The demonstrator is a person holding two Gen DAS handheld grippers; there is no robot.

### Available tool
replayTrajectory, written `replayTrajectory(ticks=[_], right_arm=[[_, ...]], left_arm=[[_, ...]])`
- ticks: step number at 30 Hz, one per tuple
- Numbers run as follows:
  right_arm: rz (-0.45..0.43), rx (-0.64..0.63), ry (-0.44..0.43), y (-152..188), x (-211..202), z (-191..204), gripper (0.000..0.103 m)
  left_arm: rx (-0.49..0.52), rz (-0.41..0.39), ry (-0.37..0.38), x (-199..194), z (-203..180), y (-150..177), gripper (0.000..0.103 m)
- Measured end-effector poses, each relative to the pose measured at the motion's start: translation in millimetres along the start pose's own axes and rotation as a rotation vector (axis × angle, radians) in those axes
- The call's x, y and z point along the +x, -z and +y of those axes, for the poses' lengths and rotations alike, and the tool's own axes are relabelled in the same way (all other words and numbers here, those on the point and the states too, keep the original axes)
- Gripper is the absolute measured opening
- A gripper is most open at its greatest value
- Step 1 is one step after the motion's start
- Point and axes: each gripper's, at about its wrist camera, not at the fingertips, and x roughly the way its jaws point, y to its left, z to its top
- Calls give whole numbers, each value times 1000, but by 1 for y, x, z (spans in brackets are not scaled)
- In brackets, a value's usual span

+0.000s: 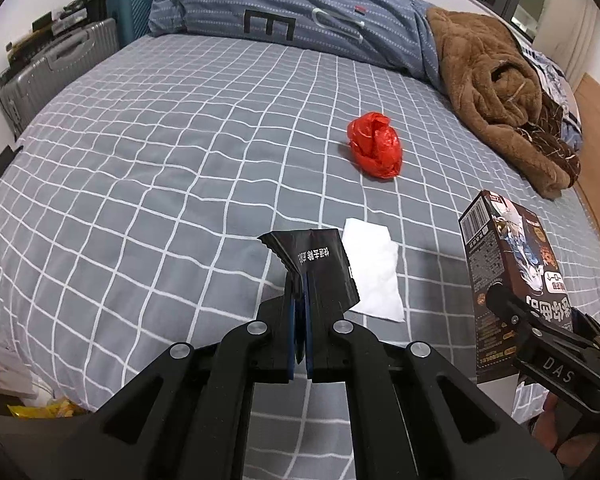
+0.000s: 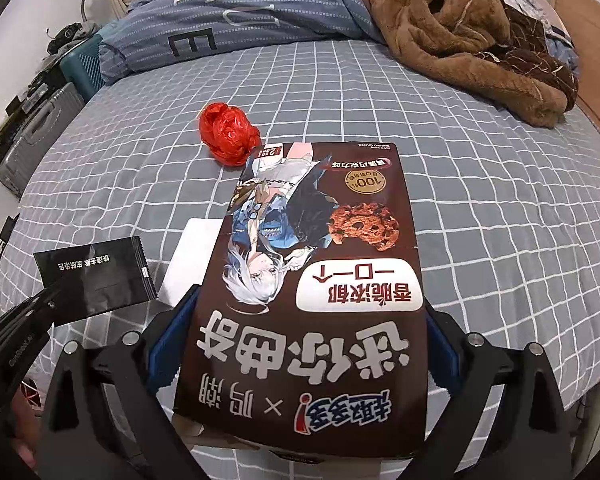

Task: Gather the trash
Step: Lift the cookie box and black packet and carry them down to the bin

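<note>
My left gripper (image 1: 301, 280) is shut on a black foil wrapper (image 1: 312, 258), which it holds above the bed; the same wrapper (image 2: 96, 276) shows at the left of the right wrist view. My right gripper (image 2: 308, 312) is shut on a brown cookie box (image 2: 316, 280), its blue pads pressing both long sides; that box (image 1: 508, 280) also appears at the right of the left wrist view. A crumpled red plastic bag (image 1: 376, 146) (image 2: 228, 132) lies on the checked sheet. A white tissue (image 1: 374, 270) (image 2: 188, 256) lies flat beneath the wrapper and box.
The bed (image 1: 160, 160) has a grey checked sheet. A blue quilt (image 1: 300, 12) and a brown fleece garment (image 1: 496, 92) lie at its far side. Suitcases (image 1: 60, 64) stand along the left wall. Yellow packaging (image 1: 48, 410) lies on the floor at the lower left.
</note>
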Motion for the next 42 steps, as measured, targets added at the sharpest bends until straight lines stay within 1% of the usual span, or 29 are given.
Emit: replayTrajectory(ticks=[11, 24, 34, 42], right_arm=[[-25, -3, 0, 15, -30, -5, 92], [-50, -3, -1, 39, -66, -15, 92], [-64, 7, -2, 68, -93, -26, 92], [-73, 12, 0, 93, -113, -33, 92]], left_arm=[[28, 2, 11, -26, -12, 16, 2], [62, -8, 31, -60, -30, 40, 2], [91, 4, 43, -81, -41, 69, 2], [109, -1, 56, -99, -51, 93, 2]])
